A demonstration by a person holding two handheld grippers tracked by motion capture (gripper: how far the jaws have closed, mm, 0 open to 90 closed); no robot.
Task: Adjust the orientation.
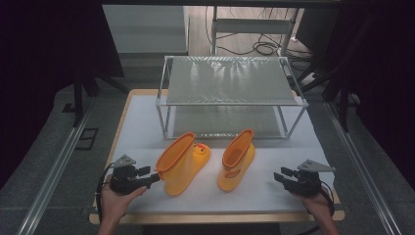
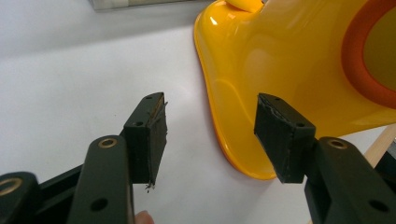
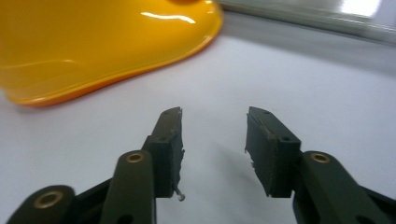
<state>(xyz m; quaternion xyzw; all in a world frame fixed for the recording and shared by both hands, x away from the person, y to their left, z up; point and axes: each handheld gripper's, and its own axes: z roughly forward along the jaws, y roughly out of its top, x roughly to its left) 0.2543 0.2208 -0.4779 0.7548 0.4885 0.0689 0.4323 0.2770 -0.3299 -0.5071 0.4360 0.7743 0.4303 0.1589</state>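
Boots first: we see 2 yellow ones standing on the white table just in front of the wire rack, the left boot with its orange-rimmed mouth tilted toward our left gripper, the right boot upright beside it. From the high view, the left gripper sits just beside the left boot's heel, while the right gripper lies well apart from the right boot, near the table's front right corner.

The left gripper view adds what the high view cannot: both pads stand wide apart with nothing between them, the boot's sole edge close ahead (touching or not, we cannot tell). The right gripper view shows jaws parted and empty over bare white surface, the right boot's sole off toward its upper left.

Open room lies between the 2 boots and along the table's front edge.
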